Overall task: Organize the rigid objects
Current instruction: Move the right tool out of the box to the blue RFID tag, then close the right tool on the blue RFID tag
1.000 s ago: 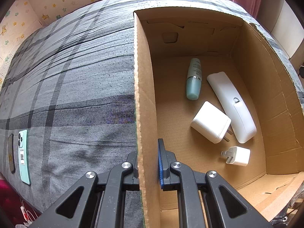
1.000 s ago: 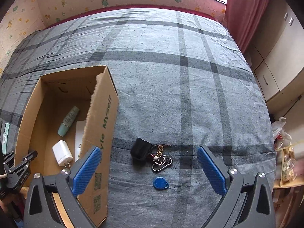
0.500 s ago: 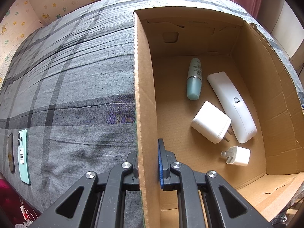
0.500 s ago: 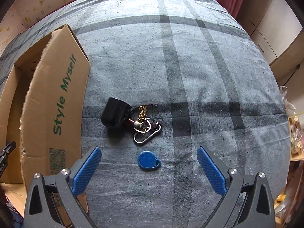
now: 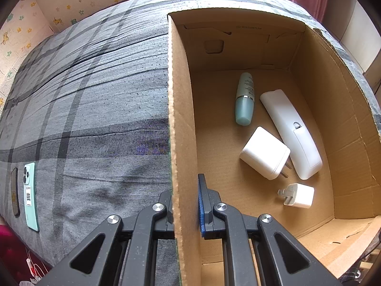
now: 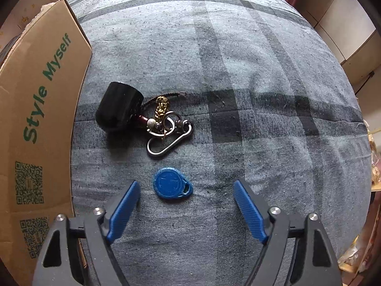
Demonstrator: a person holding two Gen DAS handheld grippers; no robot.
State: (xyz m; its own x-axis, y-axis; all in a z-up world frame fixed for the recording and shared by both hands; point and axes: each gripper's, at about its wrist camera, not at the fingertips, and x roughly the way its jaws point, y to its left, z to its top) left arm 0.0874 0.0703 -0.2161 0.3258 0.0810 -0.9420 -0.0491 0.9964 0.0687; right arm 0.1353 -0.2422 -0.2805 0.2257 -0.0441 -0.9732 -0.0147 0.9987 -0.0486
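A bed (image 6: 238, 71) covered in a grey cloth with dark crossing stripes is seen carrying everything, and an open cardboard box (image 5: 183, 119) printed "Style Myself" on one outer wall is set directly on it. On the printed side of the box, close by it, a black pouch with a bunch of key rings and a carabiner (image 6: 142, 119) is laid on the cloth, and a blue key fob (image 6: 172, 185) is placed just beside that bunch. On the opposite side of the box, well apart from it near the bed's edge, a mint-green phone (image 5: 30, 195) lies face down with a dark phone (image 5: 14, 191) next to it.
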